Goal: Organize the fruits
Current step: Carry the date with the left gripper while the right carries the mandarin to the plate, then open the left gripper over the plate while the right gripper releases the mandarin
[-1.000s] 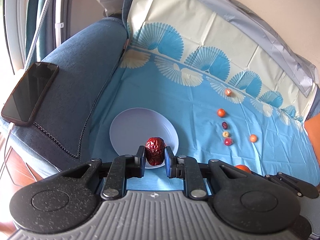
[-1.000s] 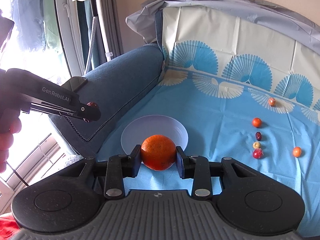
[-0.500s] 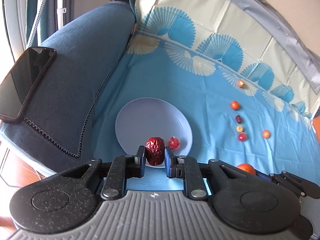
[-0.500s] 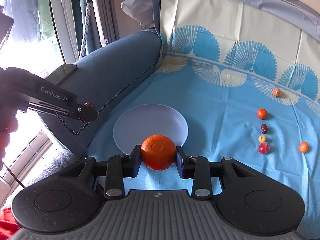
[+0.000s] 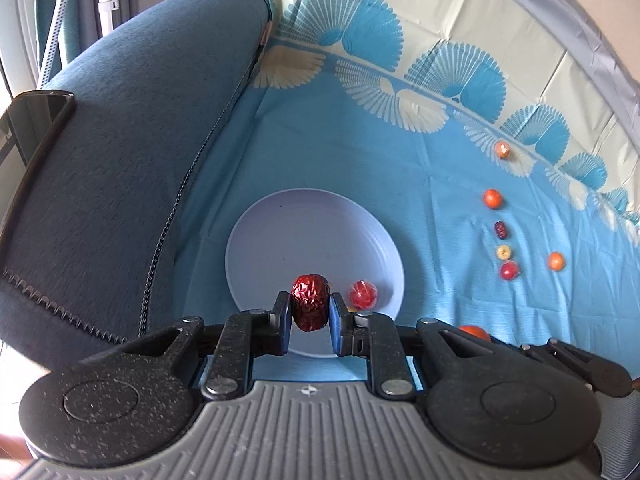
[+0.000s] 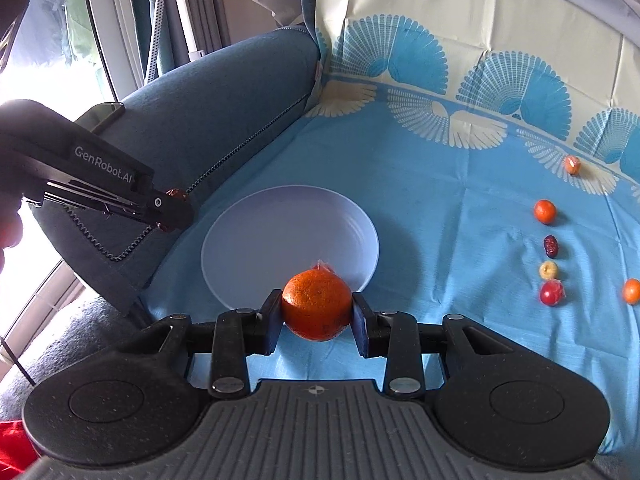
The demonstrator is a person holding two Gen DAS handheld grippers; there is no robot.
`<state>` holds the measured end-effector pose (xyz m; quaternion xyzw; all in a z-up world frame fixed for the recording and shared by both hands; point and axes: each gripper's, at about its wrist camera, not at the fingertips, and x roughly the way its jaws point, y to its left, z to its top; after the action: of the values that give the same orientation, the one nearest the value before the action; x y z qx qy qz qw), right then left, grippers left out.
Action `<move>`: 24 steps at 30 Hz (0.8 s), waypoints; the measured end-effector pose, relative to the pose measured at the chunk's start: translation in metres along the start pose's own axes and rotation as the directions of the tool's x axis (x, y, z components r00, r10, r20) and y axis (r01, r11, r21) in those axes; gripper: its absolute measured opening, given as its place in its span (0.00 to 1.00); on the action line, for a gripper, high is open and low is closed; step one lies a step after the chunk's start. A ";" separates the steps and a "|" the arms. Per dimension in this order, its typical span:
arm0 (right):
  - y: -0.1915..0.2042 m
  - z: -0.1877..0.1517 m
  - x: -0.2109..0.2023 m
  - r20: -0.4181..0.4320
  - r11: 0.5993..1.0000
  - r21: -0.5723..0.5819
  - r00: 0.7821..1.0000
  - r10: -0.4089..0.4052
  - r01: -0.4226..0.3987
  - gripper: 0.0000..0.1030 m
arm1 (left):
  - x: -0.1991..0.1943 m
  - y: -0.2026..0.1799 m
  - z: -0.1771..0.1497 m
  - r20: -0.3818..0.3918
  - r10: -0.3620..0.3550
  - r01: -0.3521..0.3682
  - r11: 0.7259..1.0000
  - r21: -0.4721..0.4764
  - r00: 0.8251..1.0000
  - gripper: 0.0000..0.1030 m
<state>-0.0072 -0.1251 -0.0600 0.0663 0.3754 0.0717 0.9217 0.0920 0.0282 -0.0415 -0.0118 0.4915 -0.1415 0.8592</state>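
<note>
My left gripper is shut on a wrinkled red date above the near rim of a pale lilac plate. A small red wrapped fruit lies in the plate. My right gripper is shut on an orange over the plate's near edge; the left gripper shows at its left. Several small fruits lie in a loose line on the blue cloth to the right, also in the right wrist view.
A blue sofa armrest rises left of the plate, with a black phone on top. The blue patterned cloth covers the seat and backrest. The floor drops off at the near left.
Both grippers have moved forward and lower toward the plate, still holding their fruits. The small red fruit in the plate has come into view.
</note>
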 end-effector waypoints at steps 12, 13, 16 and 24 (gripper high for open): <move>-0.016 0.026 0.072 -0.025 0.999 -0.031 0.999 -0.029 0.028 0.36 | 0.080 -0.002 0.024 -0.123 0.099 -0.094 0.994 0.047 0.987 0.20; -0.016 0.027 0.077 -0.029 0.999 -0.035 0.999 -0.026 0.025 0.36 | 0.084 -0.003 0.025 -0.128 0.104 -0.098 0.994 0.053 0.986 0.20; -0.016 0.031 0.090 -0.046 0.999 -0.038 0.999 -0.014 0.012 0.36 | 0.095 -0.002 0.026 -0.139 0.120 -0.112 0.992 0.065 0.983 0.20; -0.013 0.038 0.118 -0.067 0.997 -0.073 0.998 -0.019 0.014 0.38 | 0.109 0.000 0.031 -0.140 0.161 -0.149 0.984 0.093 0.977 0.75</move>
<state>0.1037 -0.1193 -0.1157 0.0271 0.4038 0.0798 0.9109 0.1704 -0.0033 -0.1166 0.0725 0.5468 -0.0946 0.8287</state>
